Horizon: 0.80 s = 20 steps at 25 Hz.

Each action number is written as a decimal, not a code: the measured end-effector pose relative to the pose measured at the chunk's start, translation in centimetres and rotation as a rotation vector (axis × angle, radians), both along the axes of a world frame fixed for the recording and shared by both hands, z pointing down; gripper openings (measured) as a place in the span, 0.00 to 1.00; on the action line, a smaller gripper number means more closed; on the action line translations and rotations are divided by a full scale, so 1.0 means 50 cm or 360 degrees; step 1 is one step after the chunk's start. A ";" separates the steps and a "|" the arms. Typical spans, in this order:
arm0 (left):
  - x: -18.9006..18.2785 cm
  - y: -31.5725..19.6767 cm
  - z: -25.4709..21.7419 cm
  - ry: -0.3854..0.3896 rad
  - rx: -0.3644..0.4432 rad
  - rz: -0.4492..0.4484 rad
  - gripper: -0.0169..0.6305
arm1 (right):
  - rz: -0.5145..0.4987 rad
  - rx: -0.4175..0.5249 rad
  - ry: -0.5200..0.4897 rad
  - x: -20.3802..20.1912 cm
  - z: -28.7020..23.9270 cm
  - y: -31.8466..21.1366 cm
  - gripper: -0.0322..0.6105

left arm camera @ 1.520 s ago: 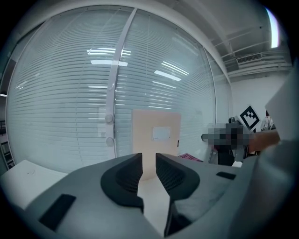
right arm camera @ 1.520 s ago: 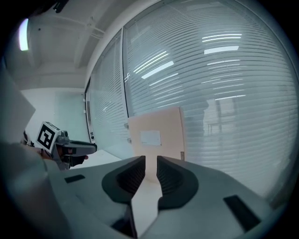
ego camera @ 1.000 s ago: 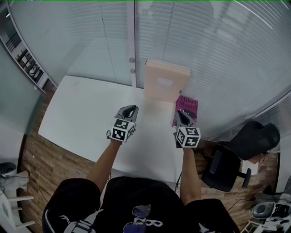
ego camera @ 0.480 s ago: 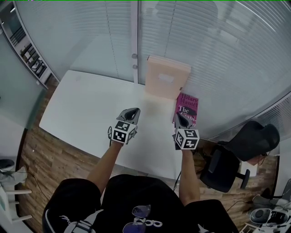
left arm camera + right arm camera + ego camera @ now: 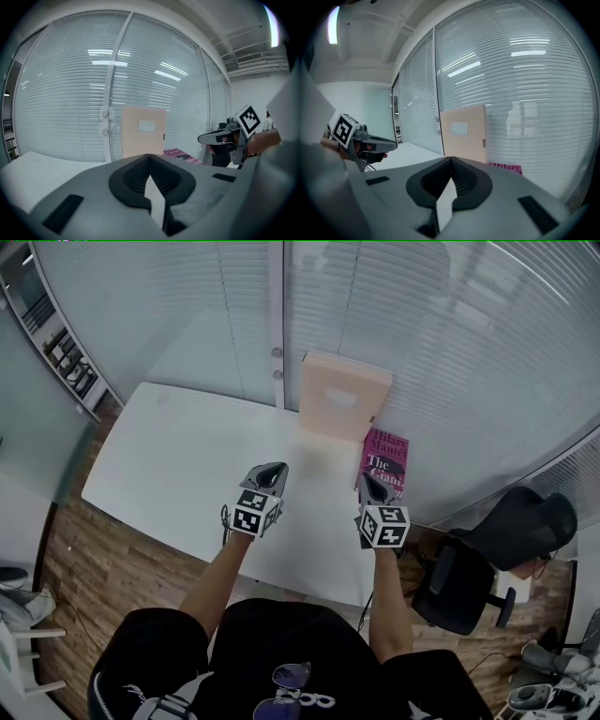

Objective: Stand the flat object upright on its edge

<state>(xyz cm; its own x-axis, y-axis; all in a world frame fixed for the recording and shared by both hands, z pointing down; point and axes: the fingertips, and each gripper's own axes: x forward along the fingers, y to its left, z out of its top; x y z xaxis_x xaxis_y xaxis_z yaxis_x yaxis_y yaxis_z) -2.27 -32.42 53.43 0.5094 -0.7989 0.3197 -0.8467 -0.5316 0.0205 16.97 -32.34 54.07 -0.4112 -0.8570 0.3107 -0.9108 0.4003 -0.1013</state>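
A magenta book [image 5: 385, 458] lies flat on the white table [image 5: 178, 465] at its far right edge, next to the glass wall; it also shows as the book [image 5: 180, 155] and the book [image 5: 506, 167] in the gripper views. A beige flat box [image 5: 340, 406] stands upright against the glass behind it. My left gripper [image 5: 274, 468] hovers shut over the table's middle, with nothing between its jaws. My right gripper [image 5: 367, 478] is shut and empty too, its tip just short of the book's near edge.
A curved glass wall with blinds [image 5: 450, 343] runs behind the table. A black office chair [image 5: 487, 559] stands at the right, beyond the table's corner. Shelves [image 5: 56, 362] line the left wall. Wood floor shows in front of the table.
Both grippers have drawn slightly back toward me and lower in the head view. The book and the beige box have not moved.
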 end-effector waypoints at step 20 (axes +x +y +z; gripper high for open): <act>0.001 0.007 -0.012 -0.0003 0.0021 0.0015 0.06 | -0.0011 0.0009 -0.0005 -0.005 -0.001 0.008 0.09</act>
